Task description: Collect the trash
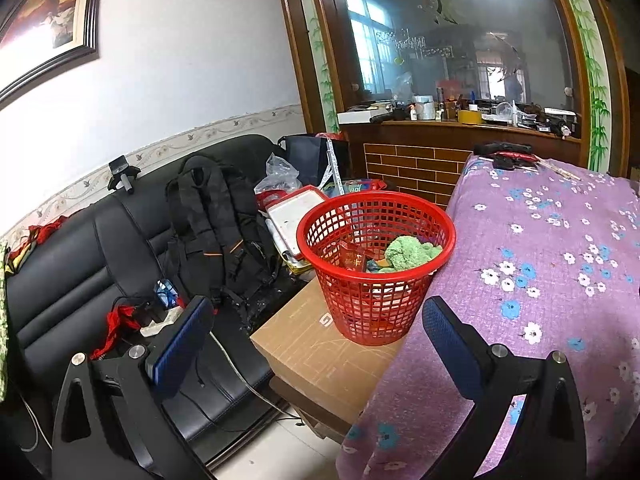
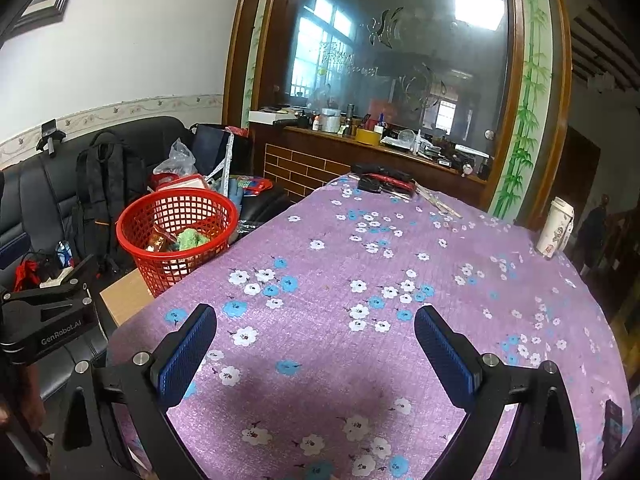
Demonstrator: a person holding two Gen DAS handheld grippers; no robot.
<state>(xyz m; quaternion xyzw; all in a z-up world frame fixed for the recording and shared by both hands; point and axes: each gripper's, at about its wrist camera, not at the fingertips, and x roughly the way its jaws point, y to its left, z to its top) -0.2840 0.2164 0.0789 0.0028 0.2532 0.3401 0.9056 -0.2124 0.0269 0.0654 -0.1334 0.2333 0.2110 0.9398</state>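
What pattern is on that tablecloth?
Purple tablecloth printed with small white and blue flowers; clearest in the right wrist view.

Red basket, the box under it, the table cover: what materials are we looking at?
Basket: looks like moulded plastic, glossy red, going by the open lattice walls and smooth rolled rim. Box: likely cardboard, matte brown with faint printed lines and sharp folded edges. Table cover: seems woven fabric, matte purple with a flower print, draping softly over the table edge.
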